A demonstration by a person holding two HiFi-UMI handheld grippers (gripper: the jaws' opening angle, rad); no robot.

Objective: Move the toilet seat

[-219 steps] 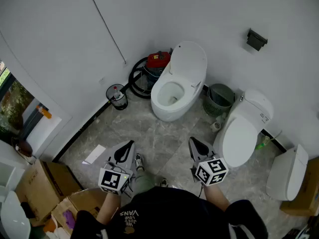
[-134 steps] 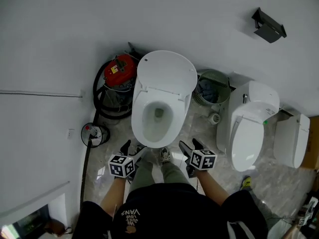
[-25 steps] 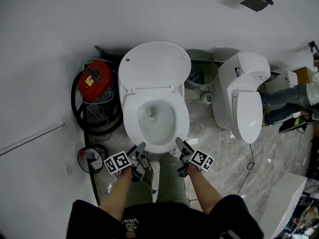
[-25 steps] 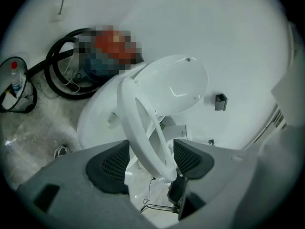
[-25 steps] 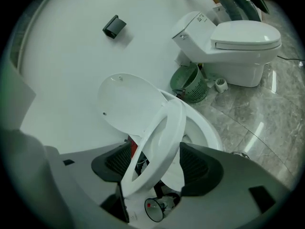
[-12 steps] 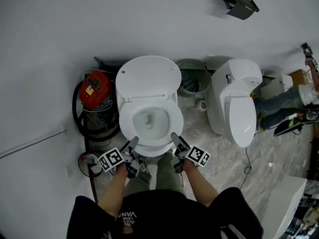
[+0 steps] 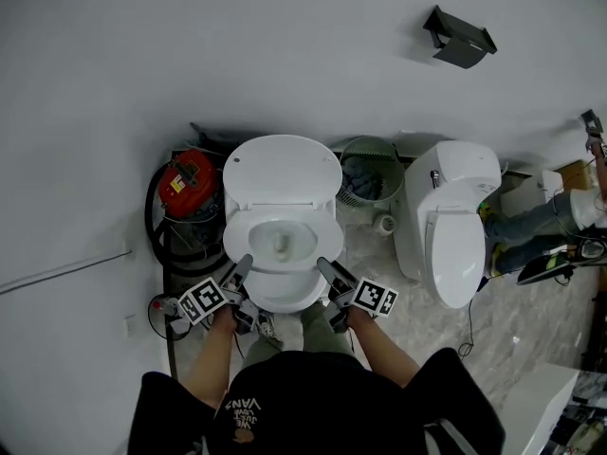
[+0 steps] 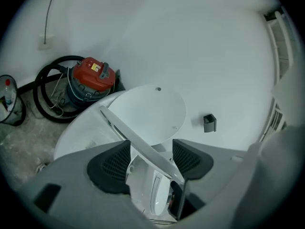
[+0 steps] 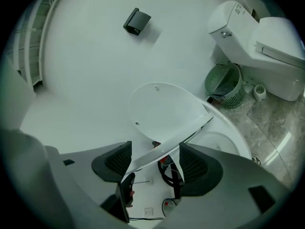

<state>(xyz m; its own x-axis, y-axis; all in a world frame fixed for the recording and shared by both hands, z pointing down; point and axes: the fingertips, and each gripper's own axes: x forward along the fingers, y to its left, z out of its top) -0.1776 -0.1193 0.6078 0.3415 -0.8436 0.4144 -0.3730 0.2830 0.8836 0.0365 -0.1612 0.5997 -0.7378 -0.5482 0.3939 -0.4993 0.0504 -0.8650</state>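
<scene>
Toilet seat front edge raised off bowl, clamped by left tongs (just tightening) and right tongs; open gap to upright lid behind.

Soft, even light is filling the room, and the white wall is looking bright without glare. A small shadow is sitting beside the wall box. The floor is shining a little. Both gripper views are bending round and going dark at the corners. The toilet seat up close is looking blurry.
</scene>
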